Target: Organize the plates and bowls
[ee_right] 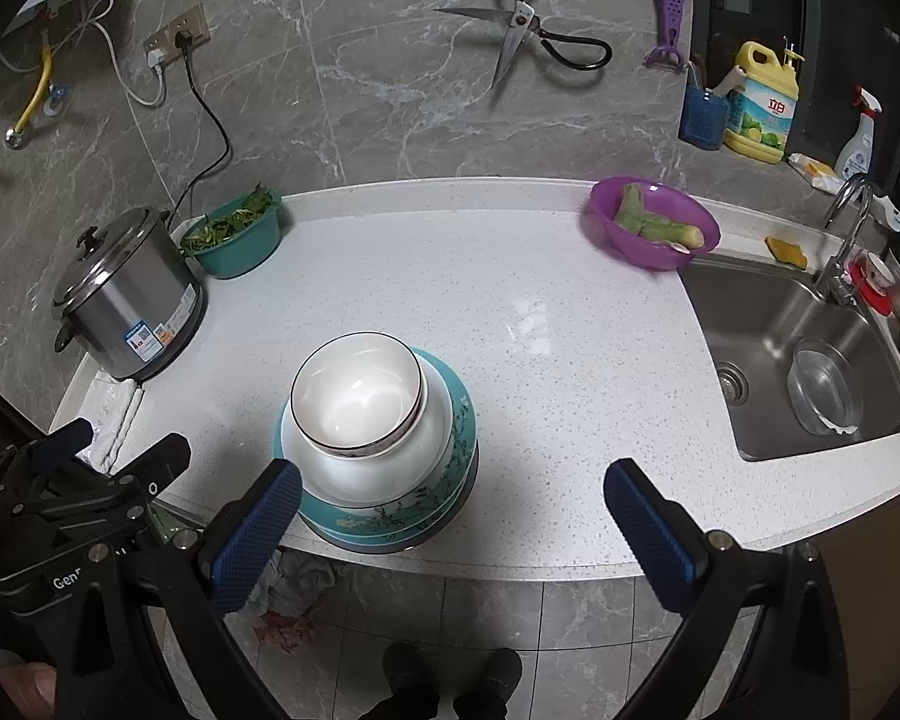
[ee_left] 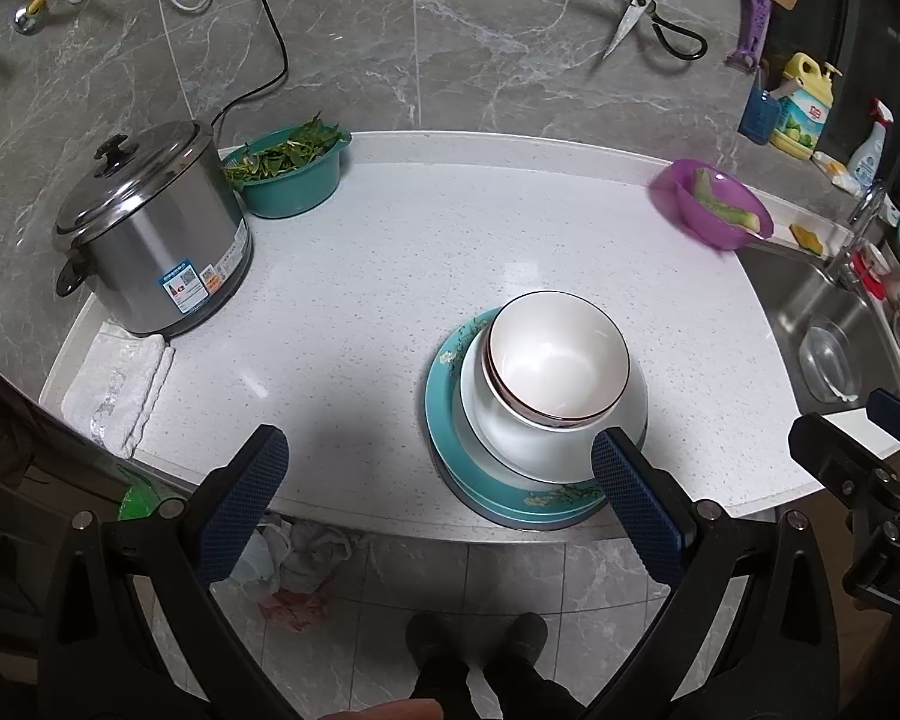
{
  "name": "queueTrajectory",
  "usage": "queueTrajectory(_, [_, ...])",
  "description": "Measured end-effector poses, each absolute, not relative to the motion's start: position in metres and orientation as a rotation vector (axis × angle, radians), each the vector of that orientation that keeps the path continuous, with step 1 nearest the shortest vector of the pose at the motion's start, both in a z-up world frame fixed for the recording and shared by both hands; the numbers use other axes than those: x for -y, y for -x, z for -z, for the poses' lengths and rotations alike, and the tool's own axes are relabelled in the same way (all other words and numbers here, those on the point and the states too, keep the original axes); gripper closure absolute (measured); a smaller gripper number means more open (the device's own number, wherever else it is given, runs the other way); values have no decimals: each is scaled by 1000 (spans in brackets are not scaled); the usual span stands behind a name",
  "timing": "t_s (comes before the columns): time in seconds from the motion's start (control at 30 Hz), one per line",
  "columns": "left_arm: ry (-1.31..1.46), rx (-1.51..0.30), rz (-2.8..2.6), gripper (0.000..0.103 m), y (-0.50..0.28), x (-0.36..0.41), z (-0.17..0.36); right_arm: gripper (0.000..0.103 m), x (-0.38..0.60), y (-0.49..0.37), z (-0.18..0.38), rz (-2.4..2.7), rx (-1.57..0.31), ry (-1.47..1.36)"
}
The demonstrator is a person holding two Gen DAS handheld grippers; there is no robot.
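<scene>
A stack stands near the counter's front edge: white bowls with dark rims (ee_left: pixel 558 360) (ee_right: pixel 357 393) nested inside a larger white bowl (ee_left: pixel 510 426) (ee_right: pixel 366 468), on teal flowered plates (ee_left: pixel 450 420) (ee_right: pixel 390 525). My left gripper (ee_left: pixel 441 501) is open and empty, held in front of the counter edge, its right finger (ee_left: pixel 636 510) just before the stack. My right gripper (ee_right: pixel 450 531) is open and empty, its left finger (ee_right: pixel 258 531) beside the stack's front left. Each gripper shows at the edge of the other's view.
A steel rice cooker (ee_left: pixel 150 240) and a teal bowl of greens (ee_left: pixel 288 171) stand at the back left. A purple bowl with a vegetable (ee_right: pixel 651 228) sits by the sink (ee_right: pixel 798 360). A folded white cloth (ee_left: pixel 120 390) lies front left. Scissors (ee_right: pixel 528 30) hang on the wall.
</scene>
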State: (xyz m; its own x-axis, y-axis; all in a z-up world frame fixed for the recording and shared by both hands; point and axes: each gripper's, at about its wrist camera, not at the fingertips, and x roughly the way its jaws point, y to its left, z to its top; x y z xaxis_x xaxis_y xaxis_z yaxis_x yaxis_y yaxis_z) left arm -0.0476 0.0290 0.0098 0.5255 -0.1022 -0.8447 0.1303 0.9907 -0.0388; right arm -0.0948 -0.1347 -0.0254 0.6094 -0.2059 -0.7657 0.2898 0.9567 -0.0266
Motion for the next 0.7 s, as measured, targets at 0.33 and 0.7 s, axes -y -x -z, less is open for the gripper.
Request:
queueTrajectory(0.33, [-25,-1012,131,0,47,-29,-9,0,133,93,26,283,-874,-99])
queueTrajectory(0.7, [-21,-1018,124,0,46,-28,-7,0,131,89,27,276,-878,-94])
